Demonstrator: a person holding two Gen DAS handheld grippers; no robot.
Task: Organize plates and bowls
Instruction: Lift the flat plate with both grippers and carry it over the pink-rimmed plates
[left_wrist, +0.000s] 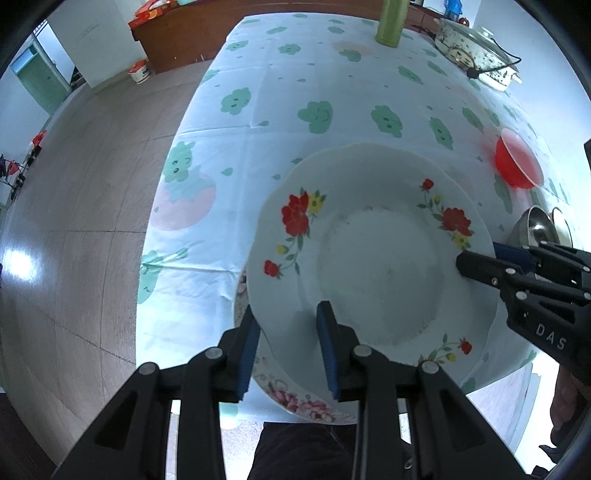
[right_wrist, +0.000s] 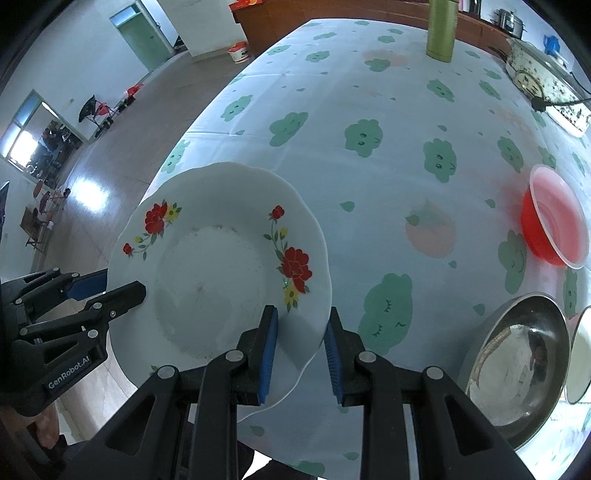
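Note:
A white plate with red flowers (left_wrist: 373, 266) (right_wrist: 218, 273) is held over the near edge of the table. My left gripper (left_wrist: 290, 345) straddles its left rim, one pad above and one below, jaws apart with a gap. My right gripper (right_wrist: 301, 349) straddles its right rim the same way and also shows in the left wrist view (left_wrist: 476, 264). The left gripper shows in the right wrist view (right_wrist: 122, 286). A second plate with pink flowers (left_wrist: 295, 400) lies under the white one. A red plastic bowl (left_wrist: 517, 158) (right_wrist: 554, 218) and a steel bowl (right_wrist: 517, 369) (left_wrist: 535, 225) sit at right.
The table has a tablecloth with green clouds (left_wrist: 295, 92) (right_wrist: 369, 110). A green bottle (left_wrist: 389, 22) (right_wrist: 441, 29) stands at the far end. An electric cooker with cord (left_wrist: 480, 51) (right_wrist: 546, 85) is far right. A white dish rim (right_wrist: 580, 354) shows beside the steel bowl. Tiled floor (left_wrist: 74, 221) lies left.

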